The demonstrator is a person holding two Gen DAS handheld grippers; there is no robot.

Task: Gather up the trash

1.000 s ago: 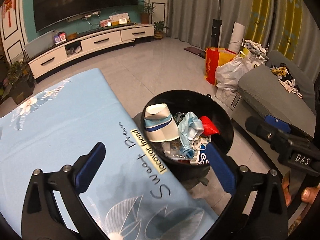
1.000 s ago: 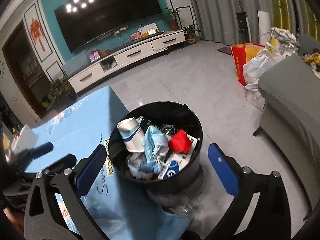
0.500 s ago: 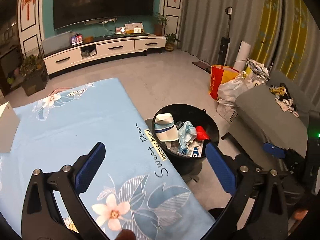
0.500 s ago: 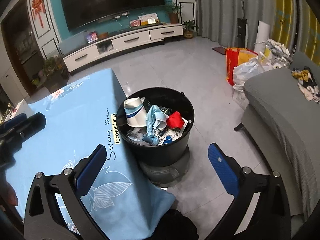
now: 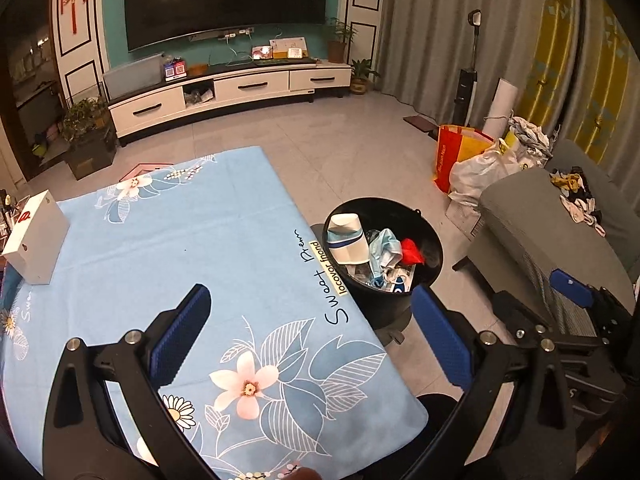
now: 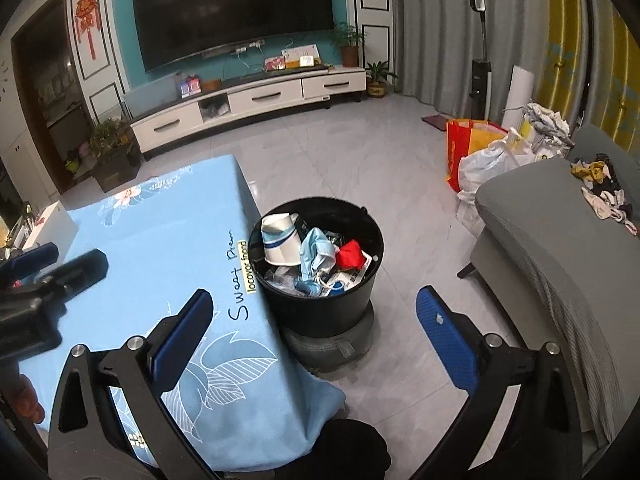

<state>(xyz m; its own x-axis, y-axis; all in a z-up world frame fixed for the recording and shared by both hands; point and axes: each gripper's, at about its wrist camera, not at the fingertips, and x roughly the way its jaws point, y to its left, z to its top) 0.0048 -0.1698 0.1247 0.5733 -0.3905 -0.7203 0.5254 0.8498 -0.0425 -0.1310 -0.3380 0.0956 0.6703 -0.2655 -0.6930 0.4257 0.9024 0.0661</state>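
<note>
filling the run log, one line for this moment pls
left tool open, empty | right tool open, empty | bin holds trash | tablecloth has white box

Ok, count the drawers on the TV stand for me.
3. On the TV stand: a left drawer, a middle drawer right of the open cubby, and a right drawer at the far end. None looks hidden.

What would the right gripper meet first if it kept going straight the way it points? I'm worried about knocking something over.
Probably the black trash bin beside the blue tablecloth: it sits centered between the open right gripper fingers. Depth is unclear, so it might land on the bin's contents, such as the paper cup.
</note>
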